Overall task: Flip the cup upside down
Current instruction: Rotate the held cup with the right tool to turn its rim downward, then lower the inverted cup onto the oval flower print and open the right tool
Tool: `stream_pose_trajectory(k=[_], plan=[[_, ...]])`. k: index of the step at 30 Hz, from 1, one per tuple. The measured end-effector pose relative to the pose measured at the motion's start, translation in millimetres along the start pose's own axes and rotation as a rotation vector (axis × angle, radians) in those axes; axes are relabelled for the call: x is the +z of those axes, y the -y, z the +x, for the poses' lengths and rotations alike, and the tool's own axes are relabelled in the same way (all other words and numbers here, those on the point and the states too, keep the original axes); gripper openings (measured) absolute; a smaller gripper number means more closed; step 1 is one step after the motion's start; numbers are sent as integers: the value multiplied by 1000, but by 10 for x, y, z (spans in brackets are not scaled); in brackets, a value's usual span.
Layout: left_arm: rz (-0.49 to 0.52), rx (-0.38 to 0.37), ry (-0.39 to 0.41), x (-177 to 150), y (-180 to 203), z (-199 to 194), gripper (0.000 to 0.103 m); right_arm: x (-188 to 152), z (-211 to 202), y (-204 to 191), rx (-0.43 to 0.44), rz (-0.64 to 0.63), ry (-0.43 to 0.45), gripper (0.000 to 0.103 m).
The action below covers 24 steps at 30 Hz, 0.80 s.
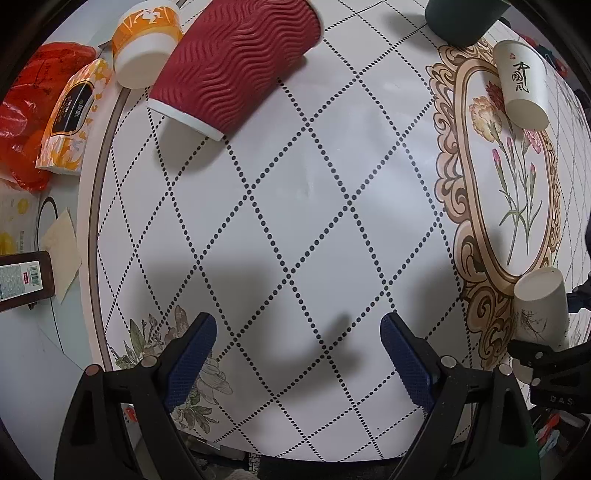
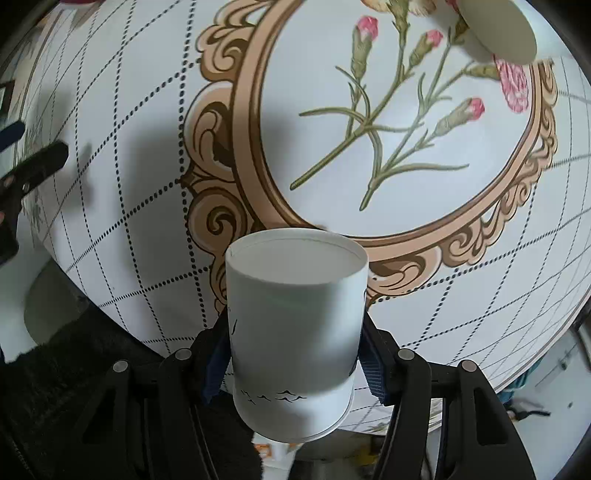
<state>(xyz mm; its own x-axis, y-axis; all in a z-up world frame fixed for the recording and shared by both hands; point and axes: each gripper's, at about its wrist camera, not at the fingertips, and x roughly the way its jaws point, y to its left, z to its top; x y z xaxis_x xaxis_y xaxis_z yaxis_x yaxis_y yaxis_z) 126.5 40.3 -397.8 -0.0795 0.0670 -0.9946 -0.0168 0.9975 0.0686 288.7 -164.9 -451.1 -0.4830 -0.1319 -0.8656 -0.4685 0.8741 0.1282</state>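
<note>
Now your right gripper (image 2: 295, 354) clamps the white paper cup (image 2: 295, 332), printed with small black birds, base toward the camera, above the table (image 1: 295, 221). Four other cups stand inverted there: red (image 1: 232, 66), orange-patterned (image 1: 144, 40), dark green (image 1: 461, 18), white calligraphy (image 1: 522, 85). Your left gripper (image 1: 297, 347) hovers spread wide, holding nothing.

The left gripper (image 1: 298, 354) hangs over the patterned table (image 1: 295, 221), its blue-padded jaws spread wide with nothing between them. At the right edge the right gripper (image 1: 535, 354) clamps a white paper cup (image 1: 543, 310) — base end toward the camera. Beyond stand a red ribbed cup (image 1: 240, 62), an orange-and-white cup (image 1: 146, 44) and a white cup with calligraphy (image 1: 521, 85) — all bottom-up
</note>
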Motion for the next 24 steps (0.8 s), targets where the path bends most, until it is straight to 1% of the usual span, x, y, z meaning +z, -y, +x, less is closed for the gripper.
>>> stream_pose_trajectory(k=[4,7,8,9,10,15,18,20,21,22,24], plan=[[7,1,-2,-13,22,-9,91,65,116,179,0,32,-8,65],[11,0,-4,-25,41,1,91,149,171,249,-1,46,-39,68],[13,-2,-5,-32,41,4,91,174,200,304,10,51,-49,71],[15,-2,-6,-38,50,1,91,199,206,357,20,56,-52,81],[14,-3,-7,-19,48,7,91,245,191,387,22,56,-50,86],[22,-5,-12,6,82,45,91,359,68,483,29,68,-26,86],[30,-4,-15,15,107,51,91,412,17,622,10,96,-7,86],[37,0,-16,16,135,50,91,478,-17,720,0,104,5,82],[41,1,-16,15,152,45,91,530,-40,780,-3,107,13,69],[44,2,-16,19,173,41,91,563,-51,829,-5,108,17,61],[53,5,-16,21,206,36,91,585,-123,795,-12,115,31,60]])
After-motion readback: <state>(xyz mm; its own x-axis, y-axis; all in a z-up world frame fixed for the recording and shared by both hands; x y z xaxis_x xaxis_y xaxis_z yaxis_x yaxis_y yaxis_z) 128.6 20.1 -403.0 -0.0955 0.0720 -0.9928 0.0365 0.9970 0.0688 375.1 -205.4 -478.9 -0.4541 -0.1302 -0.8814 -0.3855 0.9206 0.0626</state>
